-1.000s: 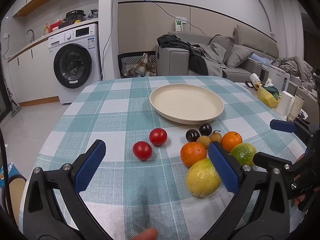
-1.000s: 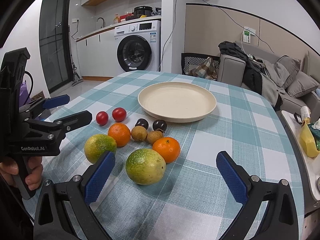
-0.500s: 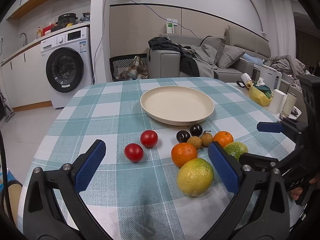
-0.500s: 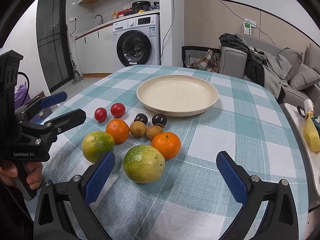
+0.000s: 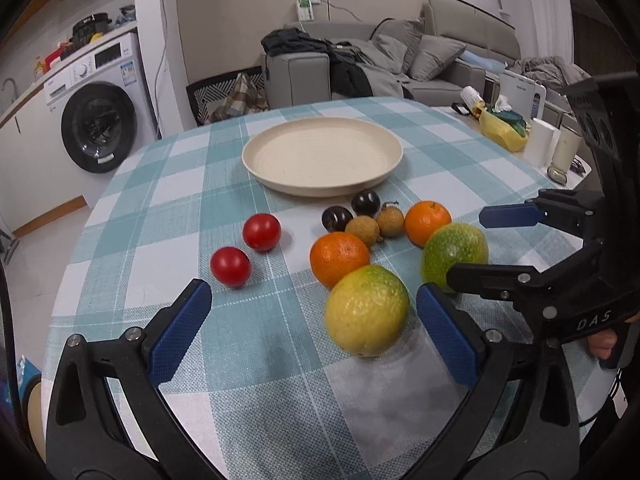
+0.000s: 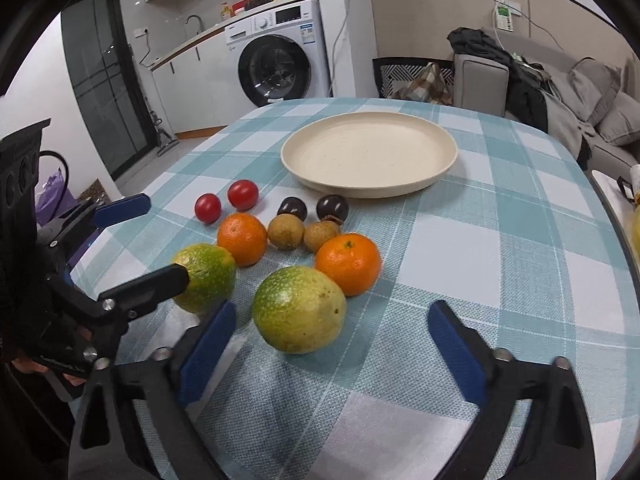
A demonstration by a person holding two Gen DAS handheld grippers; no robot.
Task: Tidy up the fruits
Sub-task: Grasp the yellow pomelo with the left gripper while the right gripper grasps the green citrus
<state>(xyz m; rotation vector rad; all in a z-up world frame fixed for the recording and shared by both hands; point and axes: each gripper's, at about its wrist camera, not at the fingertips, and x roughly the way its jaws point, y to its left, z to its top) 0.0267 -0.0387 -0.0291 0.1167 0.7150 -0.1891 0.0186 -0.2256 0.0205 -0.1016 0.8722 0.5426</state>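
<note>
A cream plate (image 5: 322, 156) (image 6: 368, 154) sits empty on the checked table. In front of it lie two red tomatoes (image 5: 261, 232) (image 6: 243, 194), two oranges (image 5: 339, 258) (image 6: 348, 263), two dark plums (image 5: 365, 202), two brown longans (image 5: 362, 230) and two large yellow-green fruits. My left gripper (image 5: 312, 332) is open and empty, with one yellow-green fruit (image 5: 366, 310) between its fingers' line. My right gripper (image 6: 336, 340) is open and empty just behind the other yellow-green fruit (image 6: 299, 309).
A side table with a yellow bag (image 5: 500, 128) and white containers stands to the right of the table. A washing machine (image 5: 98, 120), a sofa (image 5: 420, 64) and a chair lie beyond the table's far edge.
Both grippers have moved forward toward the fruits, which now look closer and larger. Both stay open. No fruit has moved.
</note>
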